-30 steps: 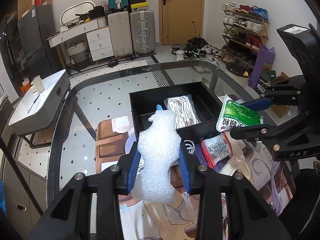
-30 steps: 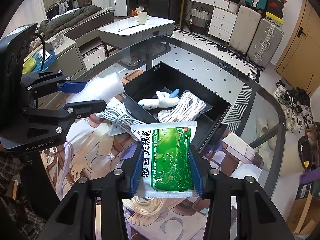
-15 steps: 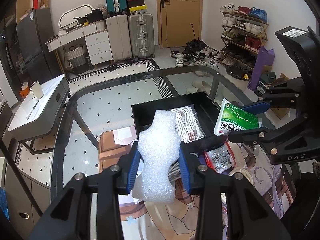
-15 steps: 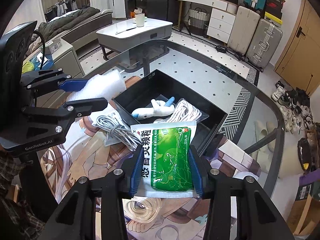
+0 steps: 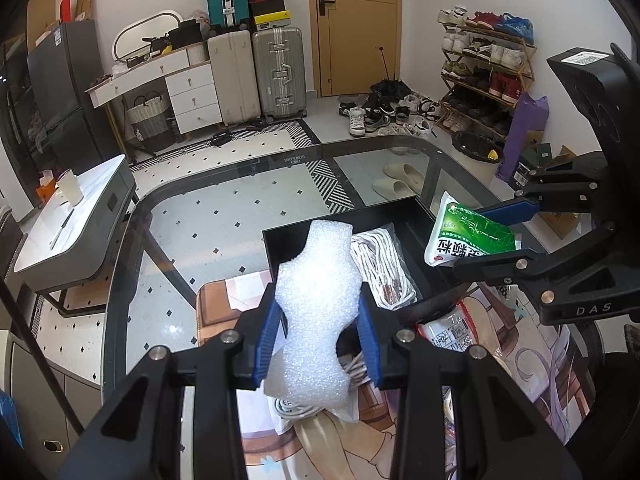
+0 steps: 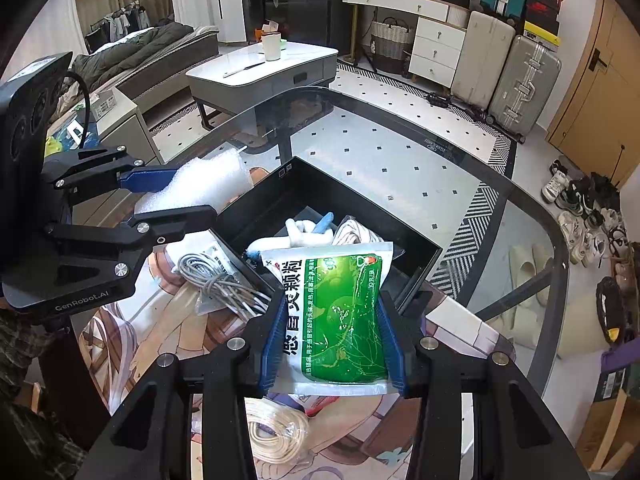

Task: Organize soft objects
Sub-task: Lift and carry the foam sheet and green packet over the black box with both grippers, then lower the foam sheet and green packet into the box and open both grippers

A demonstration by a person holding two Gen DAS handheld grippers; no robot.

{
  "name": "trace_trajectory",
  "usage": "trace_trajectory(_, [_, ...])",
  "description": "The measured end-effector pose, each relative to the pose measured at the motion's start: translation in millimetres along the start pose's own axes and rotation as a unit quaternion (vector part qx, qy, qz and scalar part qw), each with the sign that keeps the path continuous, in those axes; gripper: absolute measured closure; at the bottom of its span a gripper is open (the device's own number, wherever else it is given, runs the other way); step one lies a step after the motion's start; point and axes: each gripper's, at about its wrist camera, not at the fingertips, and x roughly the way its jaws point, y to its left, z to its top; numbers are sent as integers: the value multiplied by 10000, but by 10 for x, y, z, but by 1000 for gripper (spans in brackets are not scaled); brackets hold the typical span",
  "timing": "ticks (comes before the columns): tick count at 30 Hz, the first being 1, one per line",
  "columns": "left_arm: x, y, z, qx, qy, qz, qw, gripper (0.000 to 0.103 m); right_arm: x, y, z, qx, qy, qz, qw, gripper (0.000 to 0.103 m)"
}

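Note:
My left gripper (image 5: pixel 318 322) is shut on a white foam piece (image 5: pixel 318 304), squeezed at its waist and held above the near wall of the black bin (image 5: pixel 412 208). In the right wrist view the same foam piece (image 6: pixel 208 184) shows in the left gripper (image 6: pixel 176 196), left of the bin (image 6: pixel 352 184). My right gripper (image 6: pixel 332 320) is shut on a green and white medicine pouch (image 6: pixel 340 312), held over the bin's near side. The pouch (image 5: pixel 468 236) also shows at the right in the left wrist view. Inside the bin lie a bagged white rope (image 5: pixel 380 264) and a white soft toy (image 6: pixel 308 230).
On the printed mat (image 6: pixel 132 344) in front of the bin lie a bagged grey cable (image 6: pixel 216 284), a cream cord coil (image 6: pixel 276 432) and a red and white packet (image 5: pixel 448 330). The glass table's edge (image 5: pixel 132 220) curves round the far side. A white box (image 6: pixel 456 316) sits right of the bin.
Both grippers have drifted a little toward the bin with their loads; the bin looks nearer in both views. Neither grip has changed.

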Motion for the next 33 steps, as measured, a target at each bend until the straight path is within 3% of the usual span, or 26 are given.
trace_trajectory(33, [569,143,352,30,266,-156,9995,68,480,-313,292,182,137,162,9996,59])
